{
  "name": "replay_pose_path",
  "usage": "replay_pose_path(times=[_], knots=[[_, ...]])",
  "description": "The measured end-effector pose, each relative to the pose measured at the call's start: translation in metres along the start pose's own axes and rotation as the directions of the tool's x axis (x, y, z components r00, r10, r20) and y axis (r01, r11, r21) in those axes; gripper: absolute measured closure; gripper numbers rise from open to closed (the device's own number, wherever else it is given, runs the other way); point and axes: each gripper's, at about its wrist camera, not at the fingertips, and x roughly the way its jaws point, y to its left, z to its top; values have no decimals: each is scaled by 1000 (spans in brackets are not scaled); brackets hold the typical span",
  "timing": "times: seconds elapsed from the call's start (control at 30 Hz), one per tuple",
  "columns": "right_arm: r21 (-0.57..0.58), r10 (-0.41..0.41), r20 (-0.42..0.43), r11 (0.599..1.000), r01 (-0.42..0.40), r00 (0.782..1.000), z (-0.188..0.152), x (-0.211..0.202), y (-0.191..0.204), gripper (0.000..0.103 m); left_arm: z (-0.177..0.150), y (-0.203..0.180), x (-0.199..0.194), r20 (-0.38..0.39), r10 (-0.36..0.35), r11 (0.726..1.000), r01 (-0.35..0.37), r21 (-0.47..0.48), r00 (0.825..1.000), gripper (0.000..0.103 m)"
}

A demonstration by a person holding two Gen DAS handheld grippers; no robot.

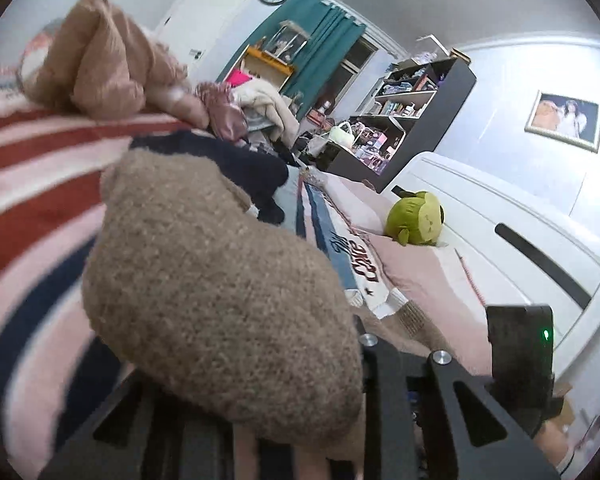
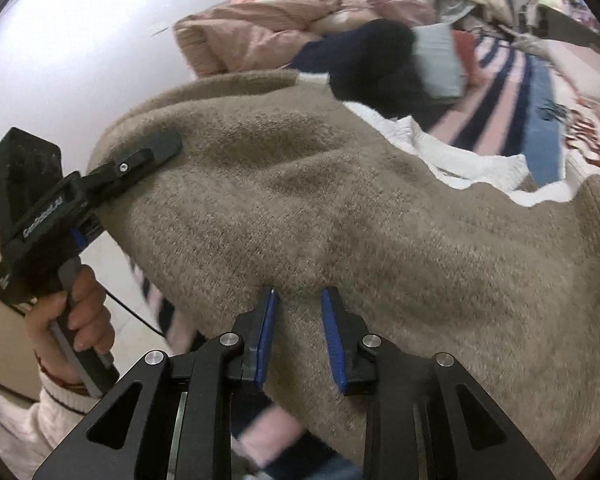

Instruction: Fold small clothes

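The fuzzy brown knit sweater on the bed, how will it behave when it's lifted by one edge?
The fuzzy brown knit sweater will probably flop: it already drapes in soft humps across the striped blanket. Its thick pile suggests it is bulky but light. It likely won't slip, since the left claw pinches its edge, though the knit may stretch; the right claw sits at its near edge.

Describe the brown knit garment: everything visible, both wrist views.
The brown knit garment is fuzzy, thick, tan-brown wool-like fabric, bunched and draped rather than flat, lying on the striped blanket. The left gripper is clamped on its edge; the right gripper has its jaws apart against the lower edge. White fabric shows beyond it. In the left view it fills the foreground.
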Motion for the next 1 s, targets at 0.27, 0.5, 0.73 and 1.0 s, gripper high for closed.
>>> replay_pose_path(times=[0.27,0.5,0.73,1.0], knots=[[-64,95,10,993,-95,995,17,-2,33,83,13,2,-37,11,-34,995,33,98,999,83],[27,146,10,989,-146,989,7,-2,7,81,14,-34,-30,-44,-141,974,146,173,989,83],[78,69,141,994,-81,988,-31,-72,-38,75,12,-88,-18,-102,-168,942,190,277,981,83],[263,-67,283,965,-10,957,-94,-148,-113,73,-40,-164,31,-294,-199,864,309,397,935,83]])
